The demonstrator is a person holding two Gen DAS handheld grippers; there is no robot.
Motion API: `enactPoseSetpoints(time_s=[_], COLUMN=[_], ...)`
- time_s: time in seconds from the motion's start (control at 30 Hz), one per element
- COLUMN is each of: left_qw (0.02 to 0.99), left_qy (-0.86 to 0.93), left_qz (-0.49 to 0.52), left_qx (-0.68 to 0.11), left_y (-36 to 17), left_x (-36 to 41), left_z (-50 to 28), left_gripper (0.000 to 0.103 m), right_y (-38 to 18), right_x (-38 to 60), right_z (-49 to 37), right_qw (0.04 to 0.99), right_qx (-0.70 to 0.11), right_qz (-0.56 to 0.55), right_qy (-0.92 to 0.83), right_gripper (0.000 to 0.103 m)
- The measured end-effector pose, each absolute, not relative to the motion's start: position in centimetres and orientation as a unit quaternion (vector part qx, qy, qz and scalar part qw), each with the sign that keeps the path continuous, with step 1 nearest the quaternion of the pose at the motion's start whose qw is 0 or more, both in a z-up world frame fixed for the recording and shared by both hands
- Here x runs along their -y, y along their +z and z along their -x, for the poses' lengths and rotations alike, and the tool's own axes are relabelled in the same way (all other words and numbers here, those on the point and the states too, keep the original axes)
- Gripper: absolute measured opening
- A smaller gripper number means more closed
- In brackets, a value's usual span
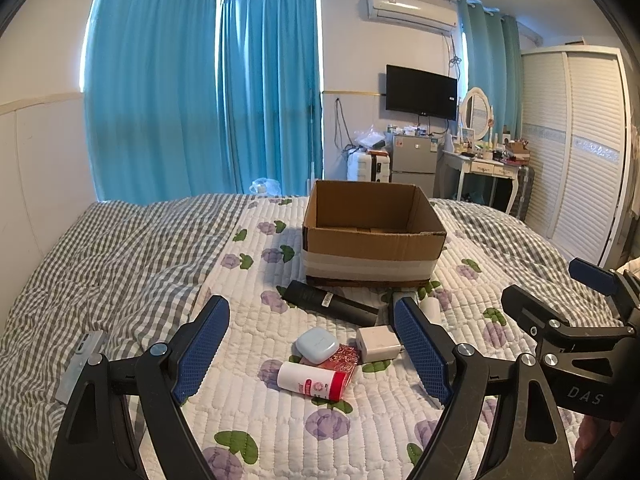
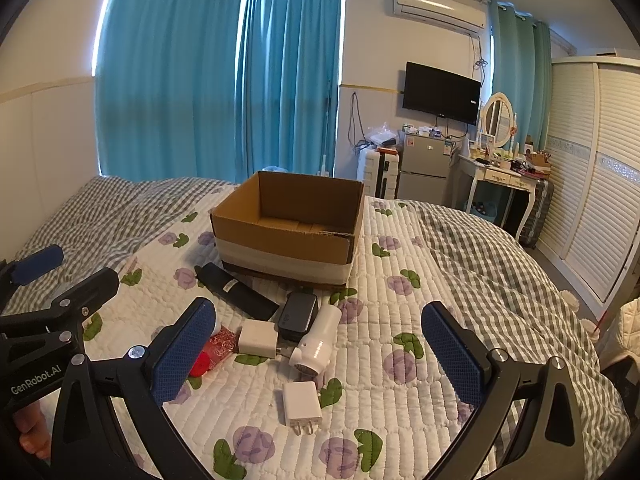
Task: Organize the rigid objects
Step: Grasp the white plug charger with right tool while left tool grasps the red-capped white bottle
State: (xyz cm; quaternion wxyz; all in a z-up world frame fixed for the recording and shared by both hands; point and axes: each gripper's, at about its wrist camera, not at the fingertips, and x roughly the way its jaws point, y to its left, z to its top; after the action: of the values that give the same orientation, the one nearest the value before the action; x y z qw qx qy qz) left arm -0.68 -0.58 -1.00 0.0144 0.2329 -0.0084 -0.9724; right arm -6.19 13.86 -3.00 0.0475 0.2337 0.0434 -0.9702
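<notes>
An open cardboard box (image 1: 372,236) stands on the quilted bed, also in the right wrist view (image 2: 288,228). In front of it lie a long black device (image 1: 330,302), a pale blue case (image 1: 317,345), a white charger block (image 1: 378,344), a red patterned box (image 1: 342,360) and a white bottle with a red cap (image 1: 312,381). The right wrist view adds a black case (image 2: 298,316), a white handheld device (image 2: 316,342) and a white plug adapter (image 2: 302,403). My left gripper (image 1: 312,344) is open above the pile. My right gripper (image 2: 320,354) is open and empty above the items.
A grey checked duvet (image 1: 112,256) covers the bed's left and far right. A grey flat object (image 1: 80,364) lies by the left gripper. Blue curtains, a fridge, a dressing table (image 1: 486,166) and a white wardrobe (image 2: 596,184) stand beyond the bed.
</notes>
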Motion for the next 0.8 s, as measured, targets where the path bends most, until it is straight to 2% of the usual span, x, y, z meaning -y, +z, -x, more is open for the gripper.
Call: enactPoseSetpoints(time_s=[0.27,0.5,0.57,0.7,0.8], left_qw=[0.034,0.052,0.051,0.030,0.011], left_qy=[-0.964,-0.938,-0.933,-0.923,-0.916], left_qz=[-0.264,-0.339,-0.352,-0.381,-0.397], left_qx=[0.011,0.046,0.056,0.047,0.057], left_y=[-3.1,-7.8,-9.0,-10.6,-11.5], left_x=[1.1,1.5,1.4,1.4,1.0], left_z=[2.2,4.4,4.5,5.3,6.1], left_gripper=[0.087,0.087,0.087,0.087,0.087], right_y=[-4.8,-13.0,-14.6,-16.8,-18.0], right_x=[-13.3,-12.2,-12.0,-12.0,-12.4], right_z=[7.8,11.7,12.1,12.9,14.1], right_qw=[0.050,0.064,0.057,0.065,0.071], right_qx=[-0.057,-0.063,-0.077,-0.071,-0.050], right_qz=[-0.266,-0.398,-0.414,-0.437,-0.460], right_qy=[-0.961,-0.913,-0.905,-0.894,-0.884], right_gripper=[0.103,0.102,0.086,0.077,0.064])
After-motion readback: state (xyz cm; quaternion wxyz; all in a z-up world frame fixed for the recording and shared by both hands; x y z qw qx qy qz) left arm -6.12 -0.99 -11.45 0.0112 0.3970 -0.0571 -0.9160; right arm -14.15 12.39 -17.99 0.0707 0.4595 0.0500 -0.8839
